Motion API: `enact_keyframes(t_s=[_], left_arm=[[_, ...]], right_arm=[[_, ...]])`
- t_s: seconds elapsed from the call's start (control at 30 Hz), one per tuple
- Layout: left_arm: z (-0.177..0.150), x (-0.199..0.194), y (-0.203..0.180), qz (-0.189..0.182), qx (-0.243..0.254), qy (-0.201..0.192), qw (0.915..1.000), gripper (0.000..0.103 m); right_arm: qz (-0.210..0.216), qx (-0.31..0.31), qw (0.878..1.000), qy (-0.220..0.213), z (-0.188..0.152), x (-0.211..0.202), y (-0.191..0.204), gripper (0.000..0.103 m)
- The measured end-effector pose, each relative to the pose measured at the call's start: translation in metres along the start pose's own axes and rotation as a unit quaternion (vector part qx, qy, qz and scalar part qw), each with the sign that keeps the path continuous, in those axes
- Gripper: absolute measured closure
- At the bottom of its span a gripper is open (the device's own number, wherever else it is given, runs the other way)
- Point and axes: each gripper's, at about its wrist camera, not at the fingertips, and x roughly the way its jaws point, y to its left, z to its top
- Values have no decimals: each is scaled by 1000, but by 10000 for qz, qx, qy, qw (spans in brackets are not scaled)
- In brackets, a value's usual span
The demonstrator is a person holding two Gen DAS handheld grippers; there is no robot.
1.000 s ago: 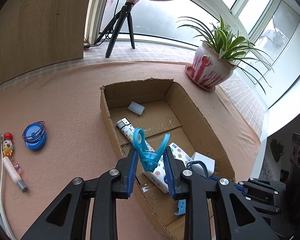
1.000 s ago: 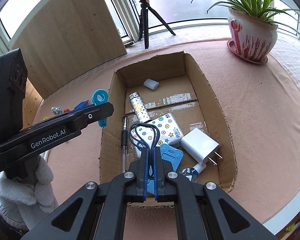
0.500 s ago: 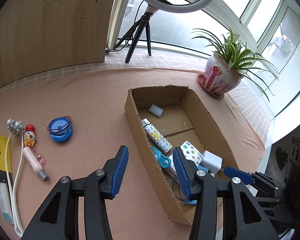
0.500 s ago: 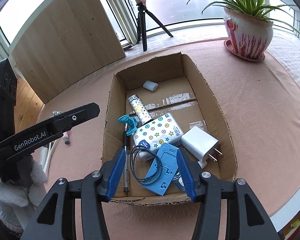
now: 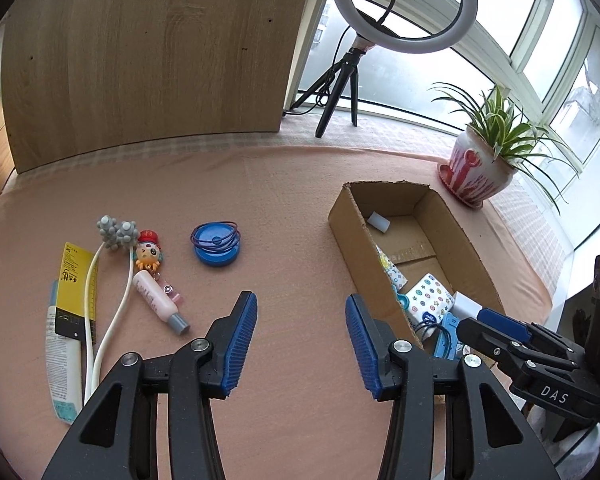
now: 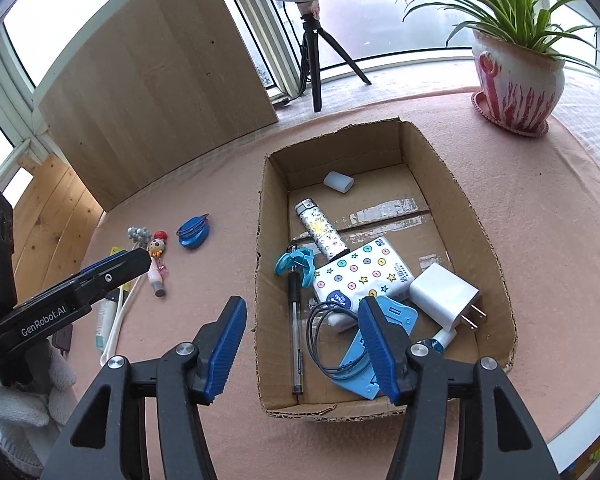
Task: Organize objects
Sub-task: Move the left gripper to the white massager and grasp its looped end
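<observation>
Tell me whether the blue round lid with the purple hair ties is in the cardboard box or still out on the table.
Out. The blue round lid lies on the pink tablecloth, left of the cardboard box.

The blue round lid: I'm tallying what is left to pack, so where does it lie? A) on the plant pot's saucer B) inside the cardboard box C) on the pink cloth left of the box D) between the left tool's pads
C: the blue round lid, with thin bands on top, rests on the pink cloth, clear of the cardboard box.
</observation>
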Motion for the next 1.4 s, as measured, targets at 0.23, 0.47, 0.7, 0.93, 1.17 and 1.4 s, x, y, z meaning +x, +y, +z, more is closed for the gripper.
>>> enact_keyframes(t_s=[0.23, 0.47, 0.7, 0.93, 1.17, 1.4], left_arm=[[-8, -2, 37, 231, -226, 59, 9995, 53], [-32, 14, 108, 362, -779, 484, 9951, 53], [-43, 24, 162, 631, -1156, 615, 9894, 54], [-48, 32, 182, 541, -1248, 728, 9880, 55], [-50, 33, 178, 620, -1076, 706, 9897, 56], [-66, 32, 179, 465, -1243, 676, 9889, 62]], right_arm=[[152, -113, 9998, -118, 0, 2, 19, 49], [353, -365, 9985, -217, -4, 0, 43, 49], [514, -386, 9976, -248, -9, 3, 59, 49], [696, -326, 9969, 139, -16, 15, 67, 49], [797, -255, 9959, 331, -25, 19, 66, 49], [815, -186, 9955, 457, -32, 22, 64, 49]])
